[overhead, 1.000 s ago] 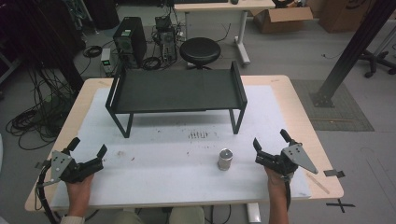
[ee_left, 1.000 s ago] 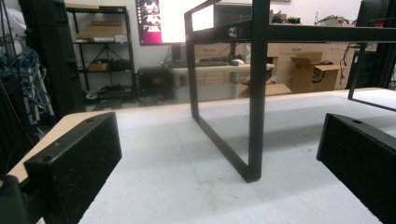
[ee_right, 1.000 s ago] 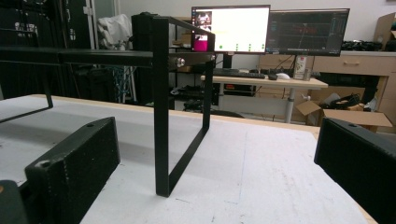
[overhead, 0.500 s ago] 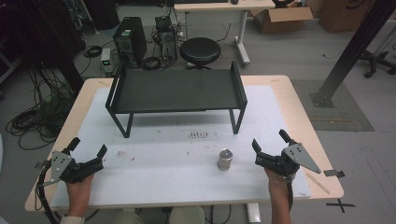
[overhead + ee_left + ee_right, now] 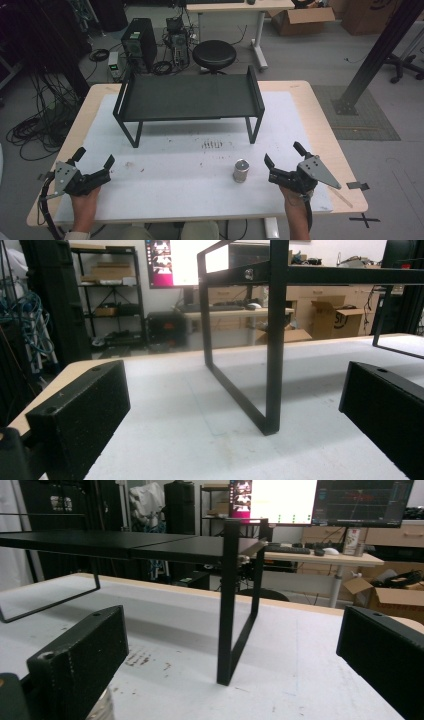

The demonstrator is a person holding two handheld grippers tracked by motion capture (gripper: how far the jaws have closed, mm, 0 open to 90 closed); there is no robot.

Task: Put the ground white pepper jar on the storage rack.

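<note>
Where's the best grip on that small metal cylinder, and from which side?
Probably its round side wall, mid-height. The metal cylinder stands upright on the table, clear all round. The right gripper, jaws open, sits just to its right, so come in level from there.

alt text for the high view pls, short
A small metal cylinder stands on a white-topped table just left of the open right gripper. The open left gripper rests at the near left corner, and a black shelf rack stands behind.
</note>
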